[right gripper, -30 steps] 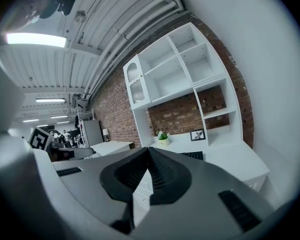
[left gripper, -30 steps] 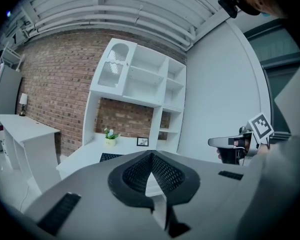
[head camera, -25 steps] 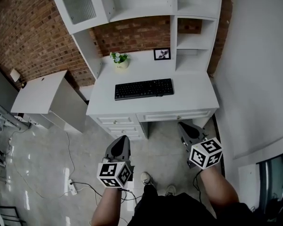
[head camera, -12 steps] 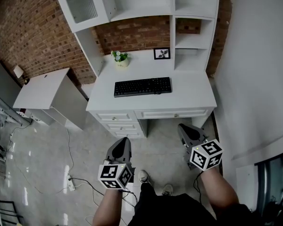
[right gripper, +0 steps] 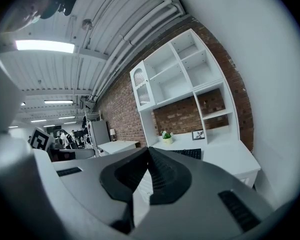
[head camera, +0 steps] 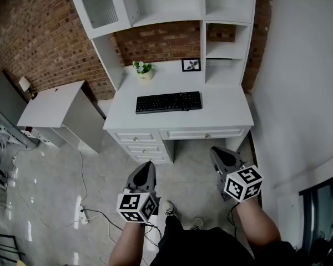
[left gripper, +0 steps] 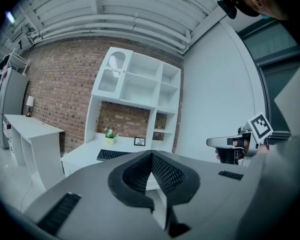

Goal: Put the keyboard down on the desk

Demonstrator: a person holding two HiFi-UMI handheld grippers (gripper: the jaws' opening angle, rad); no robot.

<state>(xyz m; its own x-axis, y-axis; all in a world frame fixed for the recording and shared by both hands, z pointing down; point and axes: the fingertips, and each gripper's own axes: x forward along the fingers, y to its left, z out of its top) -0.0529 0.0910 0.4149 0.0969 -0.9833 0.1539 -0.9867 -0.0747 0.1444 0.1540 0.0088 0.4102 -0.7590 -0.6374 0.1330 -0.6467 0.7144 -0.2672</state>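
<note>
- Left claw (head camera: 146,166): jaws pressed together, nothing between them; positioned over the floor (head camera: 55,170), well apart from the tabletop (head camera: 222,112).
- Keyboard (head camera: 168,102): lies flat at the tabletop centre, in front of 1 potted plant (head camera: 142,69) and 1 picture frame (head camera: 191,65).
- Right claw (head camera: 217,151): jaws pressed together, empty; short of the tabletop's front edge.

Well ahead of the left claw (head camera: 146,164) stand a small green plant in a pale yellow pot (head camera: 142,71) and a black-framed picture (head camera: 191,65). Left of that claw, a white power strip (head camera: 82,215) lies on the glossy grey floor (head camera: 44,193), with a low white side table (head camera: 50,107) beyond it.
</note>
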